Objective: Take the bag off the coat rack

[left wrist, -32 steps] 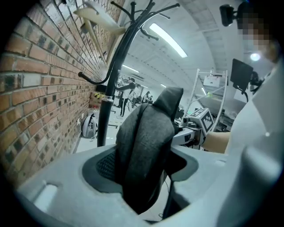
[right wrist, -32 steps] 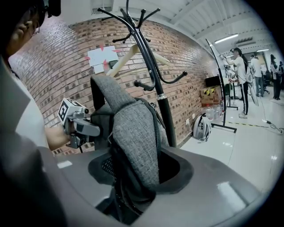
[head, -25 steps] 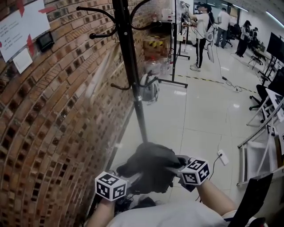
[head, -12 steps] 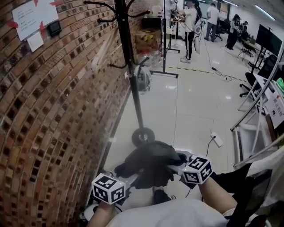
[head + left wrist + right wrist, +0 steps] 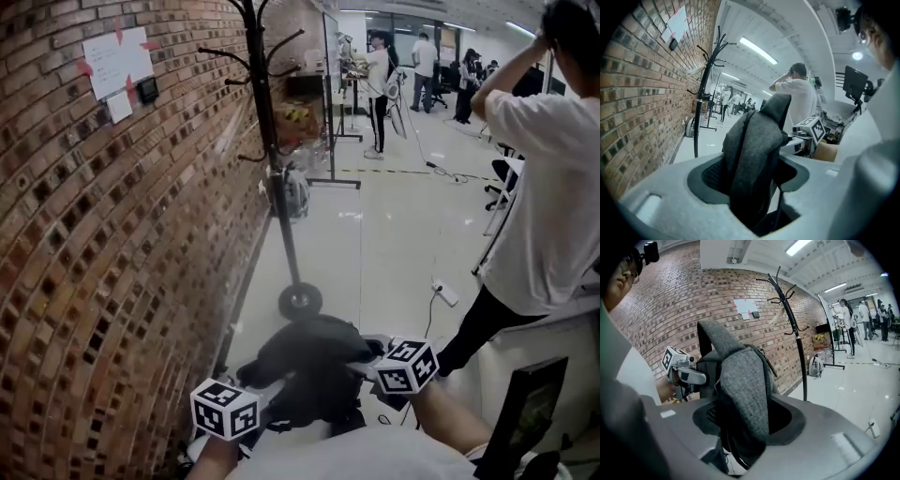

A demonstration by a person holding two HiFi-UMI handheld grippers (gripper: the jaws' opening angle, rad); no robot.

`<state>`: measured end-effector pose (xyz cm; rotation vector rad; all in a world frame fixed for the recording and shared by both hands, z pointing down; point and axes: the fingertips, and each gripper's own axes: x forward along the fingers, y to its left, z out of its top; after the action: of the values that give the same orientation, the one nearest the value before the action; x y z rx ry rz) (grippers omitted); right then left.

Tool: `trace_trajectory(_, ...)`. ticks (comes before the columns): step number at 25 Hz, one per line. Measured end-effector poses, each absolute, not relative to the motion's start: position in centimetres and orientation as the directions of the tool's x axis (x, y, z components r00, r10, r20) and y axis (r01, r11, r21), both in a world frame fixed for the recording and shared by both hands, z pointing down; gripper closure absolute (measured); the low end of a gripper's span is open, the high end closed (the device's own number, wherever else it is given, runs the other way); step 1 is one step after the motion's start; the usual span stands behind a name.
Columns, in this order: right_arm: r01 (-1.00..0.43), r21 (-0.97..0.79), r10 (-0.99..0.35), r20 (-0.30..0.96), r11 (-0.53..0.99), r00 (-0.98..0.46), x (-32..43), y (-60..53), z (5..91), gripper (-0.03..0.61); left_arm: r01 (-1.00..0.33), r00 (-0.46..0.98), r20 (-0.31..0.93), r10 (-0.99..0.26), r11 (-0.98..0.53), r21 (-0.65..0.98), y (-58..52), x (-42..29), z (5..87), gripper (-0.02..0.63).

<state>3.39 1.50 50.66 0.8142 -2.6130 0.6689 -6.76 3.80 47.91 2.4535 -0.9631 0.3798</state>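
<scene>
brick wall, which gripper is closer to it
Left. The left gripper is close beside the brick wall, shut on the grey bag. The right gripper grips the bag's other side, farther from the wall, toward the open floor.

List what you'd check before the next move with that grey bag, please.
1. Dark grey fabric bag clear of the black metal coat rack: ok, held well apart from its hooks.
2. Left gripper jaws shut on the bag: ok.
3. Right gripper jaws shut on the bag: ok.
4. Room on the right: not ok, a person in a white shirt stands close.
5. Floor ahead: not ok, a white power strip with its cable lies there.
6. Place to set the bag down: cannot tell.
</scene>
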Motion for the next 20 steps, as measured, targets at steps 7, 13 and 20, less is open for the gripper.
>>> trace_trajectory(7, -0.611, -0.332, -0.462, 0.429, 0.718, -0.776, 2.5, 7.2, 51.2, 0.383, -0.687, 0.721, 0.411, -0.558, -0.655, 0.316, 9.1, -7.6, 48.4, 0.344)
trace_trajectory(13, -0.619, -0.296, -0.477, 0.431, 0.728, -0.766, 2.2, 8.8, 50.6, 0.383, -0.683, 0.726, 0.394, -0.564, -0.658, 0.317, 10.8, -7.9, 48.0, 0.344)
trace_trajectory(20, -0.616, -0.296, -0.477, 0.424, 0.730, -0.770, 1.8, 9.4, 50.5, 0.383, -0.691, 0.718, 0.393, -0.575, -0.656, 0.303, 11.5, -8.2, 47.8, 0.344)
